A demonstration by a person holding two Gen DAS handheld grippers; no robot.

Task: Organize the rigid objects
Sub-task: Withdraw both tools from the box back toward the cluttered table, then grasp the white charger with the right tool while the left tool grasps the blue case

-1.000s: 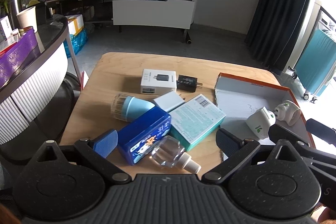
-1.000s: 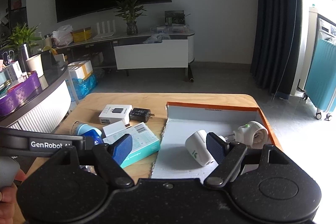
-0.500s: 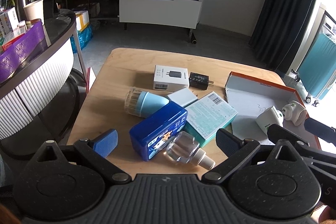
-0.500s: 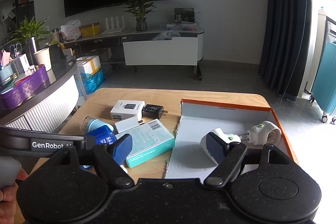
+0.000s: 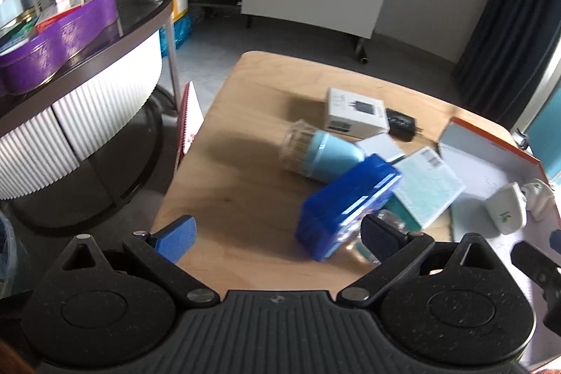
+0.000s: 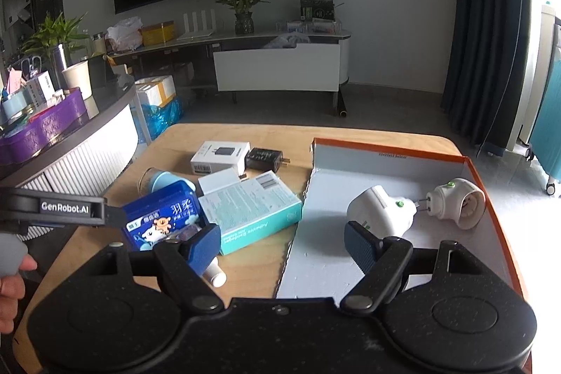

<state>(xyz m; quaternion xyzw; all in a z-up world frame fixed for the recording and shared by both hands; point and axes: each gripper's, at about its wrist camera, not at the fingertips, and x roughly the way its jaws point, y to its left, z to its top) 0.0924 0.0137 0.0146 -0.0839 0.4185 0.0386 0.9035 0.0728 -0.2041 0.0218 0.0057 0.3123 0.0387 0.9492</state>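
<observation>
A heap lies on the wooden table: a dark blue box, a light blue cup on its side, a teal box, a white charger box, a black charger and a clear bottle. My left gripper hangs open over the table's near left part, its right finger beside the blue box. My right gripper stands open over the near edge of the orange-rimmed tray, holding nothing. Two white plugs lie in the tray.
A curved counter with a purple bin stands left of the table. A red-edged booklet leans at the table's left side. A person's hand shows at the left edge. A TV shelf and a dark curtain are behind.
My left gripper has moved left and down, so the heap now sits to the right in its view. The right gripper has sunk slightly. Both stay open.
</observation>
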